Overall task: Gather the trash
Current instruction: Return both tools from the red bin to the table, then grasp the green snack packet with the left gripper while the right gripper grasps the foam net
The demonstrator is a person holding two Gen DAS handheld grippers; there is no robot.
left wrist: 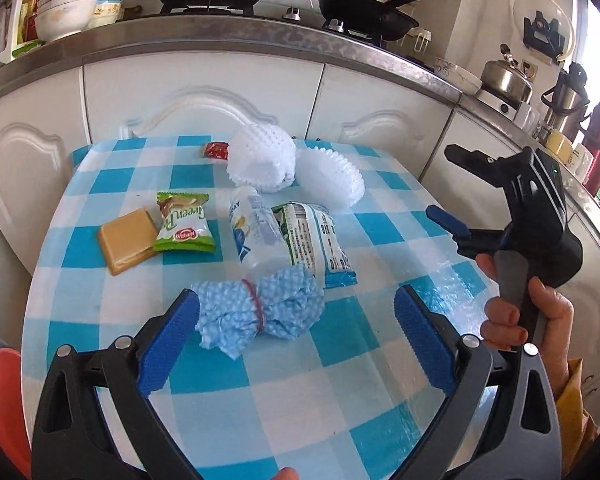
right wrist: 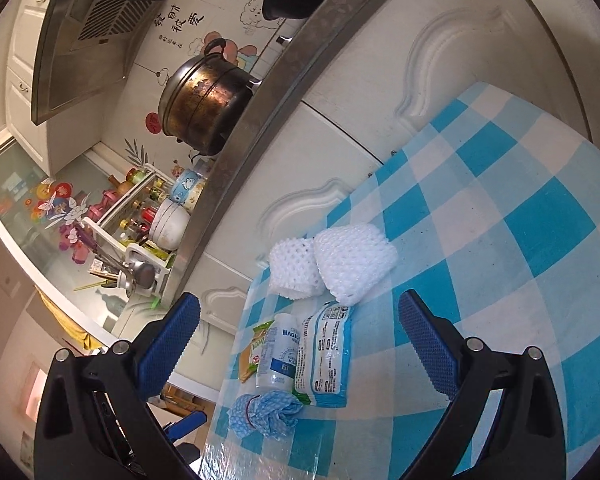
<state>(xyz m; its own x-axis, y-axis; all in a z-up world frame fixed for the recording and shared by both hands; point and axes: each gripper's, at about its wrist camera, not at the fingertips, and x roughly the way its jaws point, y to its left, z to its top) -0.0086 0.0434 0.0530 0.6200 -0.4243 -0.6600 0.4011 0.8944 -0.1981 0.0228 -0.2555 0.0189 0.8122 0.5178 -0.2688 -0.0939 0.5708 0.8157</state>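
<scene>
The job looks like it has only just begun. All the trash seems to be lying on the desk [left wrist: 112,320], which has a blue and white checked cloth. No bin or bag for the trash can be seen, so I cannot tell where it should go.

The left gripper [left wrist: 296,320] hangs low over the near part of the desk. Its jaws are wide apart and hold nothing. A blue cloth bundle [left wrist: 260,314] tied with a red band lies on the desk between them, a little farther away. It is the closest thing, so it is probably the first to pick up. Its long side runs left to right, across the gap between the jaws.

Just past the bundle lie a small white bottle [left wrist: 256,232] and a green and white packet [left wrist: 315,240], side by side. Both point from near to far. Left of them are a green candy wrapper [left wrist: 184,220] and a flat tan square [left wrist: 128,240], touching each other. At the far side are two white foam nets [left wrist: 292,168] and a small red packet [left wrist: 216,149].

The right gripper [right wrist: 300,344] is held tilted off to the right, well apart from the trash. Its jaws are wide apart too, and empty. A hand [left wrist: 527,312] holds its handle.

So every piece seems to need collecting.
</scene>
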